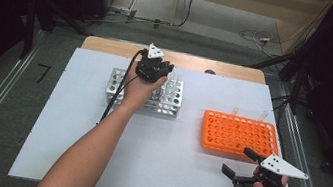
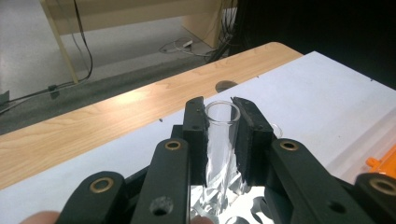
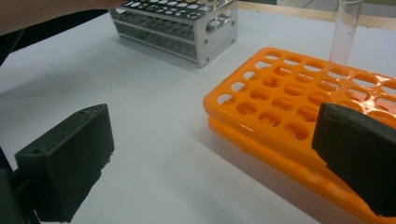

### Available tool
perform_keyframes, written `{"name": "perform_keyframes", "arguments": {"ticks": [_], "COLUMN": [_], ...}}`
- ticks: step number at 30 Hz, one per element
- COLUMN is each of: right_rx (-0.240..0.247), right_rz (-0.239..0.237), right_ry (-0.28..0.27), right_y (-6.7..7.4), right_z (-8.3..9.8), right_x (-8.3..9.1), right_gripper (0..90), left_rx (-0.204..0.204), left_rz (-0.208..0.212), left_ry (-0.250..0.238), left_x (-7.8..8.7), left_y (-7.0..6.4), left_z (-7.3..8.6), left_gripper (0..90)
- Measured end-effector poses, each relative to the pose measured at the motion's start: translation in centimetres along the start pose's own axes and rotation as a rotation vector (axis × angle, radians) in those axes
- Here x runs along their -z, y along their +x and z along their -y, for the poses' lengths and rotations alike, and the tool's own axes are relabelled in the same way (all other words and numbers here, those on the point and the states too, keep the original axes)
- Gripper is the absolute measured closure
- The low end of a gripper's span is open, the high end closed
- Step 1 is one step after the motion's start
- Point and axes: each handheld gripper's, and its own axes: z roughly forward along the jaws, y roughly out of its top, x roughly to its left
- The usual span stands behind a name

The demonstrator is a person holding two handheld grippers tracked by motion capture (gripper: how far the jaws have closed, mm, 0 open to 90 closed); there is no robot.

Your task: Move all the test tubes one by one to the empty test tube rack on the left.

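My left gripper (image 1: 159, 70) hovers over the silver metal rack (image 1: 168, 105) at the back of the table. Its jaws are shut on a clear glass test tube (image 2: 222, 140), which stands upright between the pads with its open mouth level with the fingertips; the left gripper (image 2: 222, 110) has the metal rack (image 2: 229, 205) just beneath it. An orange plastic rack (image 1: 241, 135) lies to the right, with two clear tubes (image 1: 235, 112) along its far edge. My right gripper (image 1: 240, 165) rests open near the table's front right, in front of the orange rack (image 3: 289, 93), with nothing between its jaws.
The white table top (image 1: 165, 154) lies on a wooden bench (image 1: 111, 46) that shows along the far edge. One tube (image 3: 344, 39) stands in the orange rack's far rows. The person's left forearm (image 1: 95, 148) crosses the table's middle. Cables lie on the floor beyond.
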Motion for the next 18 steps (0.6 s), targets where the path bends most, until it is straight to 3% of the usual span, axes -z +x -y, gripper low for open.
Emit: {"name": "perform_keyframes", "arguments": {"ticks": [11, 18], "right_rx": [-0.006, -0.006], "right_rz": [0.021, 0.024], "right_ry": [-0.014, -0.011], "right_y": [-0.1, -0.2], "right_z": [0.0, 0.1], "right_x": [0.2, 0.1], "right_gripper": [0.0, 0.0], "left_rx": [-0.013, 0.001], "left_rz": [-0.018, -0.010], "left_ry": [0.028, 0.048], "left_x": [-0.4, -0.4], "left_y": [-0.1, 0.1], "left_z": [0.9, 1.2], "left_gripper": [75.8, 73.2]}}
